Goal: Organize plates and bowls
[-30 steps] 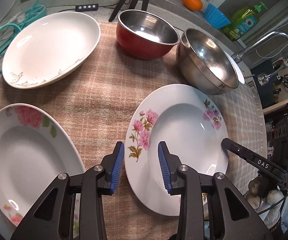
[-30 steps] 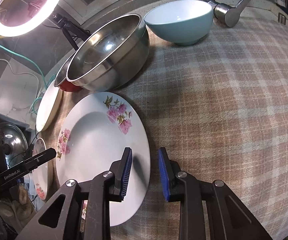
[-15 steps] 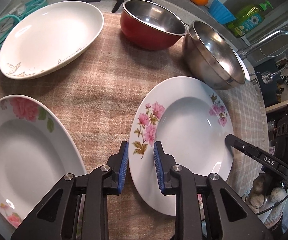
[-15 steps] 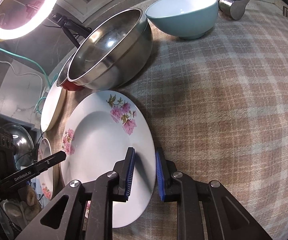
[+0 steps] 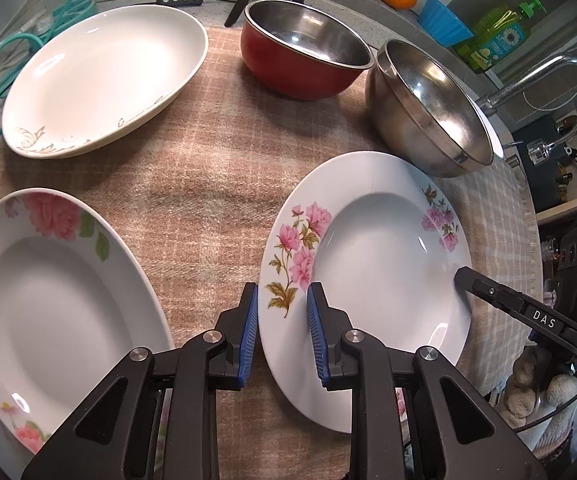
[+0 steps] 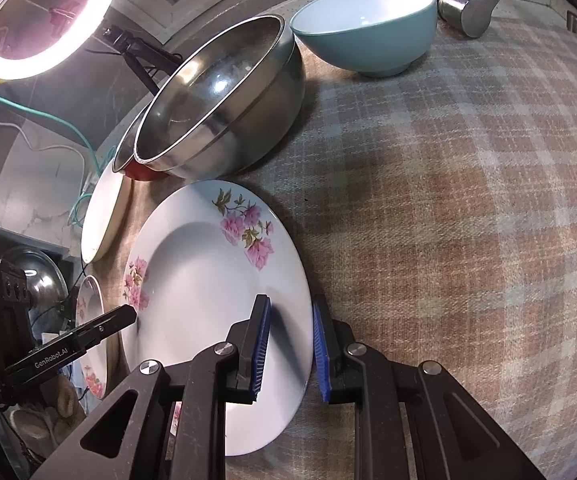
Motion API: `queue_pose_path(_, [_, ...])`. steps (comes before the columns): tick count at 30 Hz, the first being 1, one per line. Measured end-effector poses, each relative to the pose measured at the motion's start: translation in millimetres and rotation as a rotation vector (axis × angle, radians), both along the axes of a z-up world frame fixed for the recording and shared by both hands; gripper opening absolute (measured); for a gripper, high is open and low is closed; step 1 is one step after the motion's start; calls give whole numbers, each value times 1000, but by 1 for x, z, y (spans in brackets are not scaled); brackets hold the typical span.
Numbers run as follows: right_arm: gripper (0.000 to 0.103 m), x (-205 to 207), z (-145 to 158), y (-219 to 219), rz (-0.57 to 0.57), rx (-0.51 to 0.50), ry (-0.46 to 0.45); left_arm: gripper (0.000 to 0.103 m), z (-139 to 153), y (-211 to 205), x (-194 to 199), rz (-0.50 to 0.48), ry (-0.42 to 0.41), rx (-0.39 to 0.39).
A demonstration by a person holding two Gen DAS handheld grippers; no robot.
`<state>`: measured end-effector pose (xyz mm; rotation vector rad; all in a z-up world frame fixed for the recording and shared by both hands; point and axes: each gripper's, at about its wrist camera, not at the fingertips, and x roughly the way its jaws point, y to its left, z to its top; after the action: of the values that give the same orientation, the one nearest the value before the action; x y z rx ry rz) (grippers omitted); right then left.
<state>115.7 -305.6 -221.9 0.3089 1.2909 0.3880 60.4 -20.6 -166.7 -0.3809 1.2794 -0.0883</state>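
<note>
Left wrist view: large floral plate (image 5: 48,292) cut off at lower left edge. Light-blue bowl hidden behind steel bowl (image 5: 428,108) at upper right.

Right wrist view: red bowl (image 6: 144,170) mostly hidden behind the steel bowl. Ring light (image 6: 44,48) cropped at upper left.

Lighting's pretty decent overall, warm and bright. The glowing round ring light (image 6: 28,20) blows out to white-pink in the right wrist view and throws glare spots into the shiny steel mixing bowl (image 6: 224,96) and the white flower-print plate (image 5: 376,264). Soft shadows sit under the bowls on the beige checked cloth (image 5: 208,184). Heavy fisheye bend, dark vignetted corners, edges a bit mushy.
</note>
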Motion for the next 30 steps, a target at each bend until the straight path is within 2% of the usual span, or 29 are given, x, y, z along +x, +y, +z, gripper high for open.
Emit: queue_pose_path(30, [19, -26, 1, 3, 46, -20, 8, 22, 5, -3, -33, 6, 16, 1])
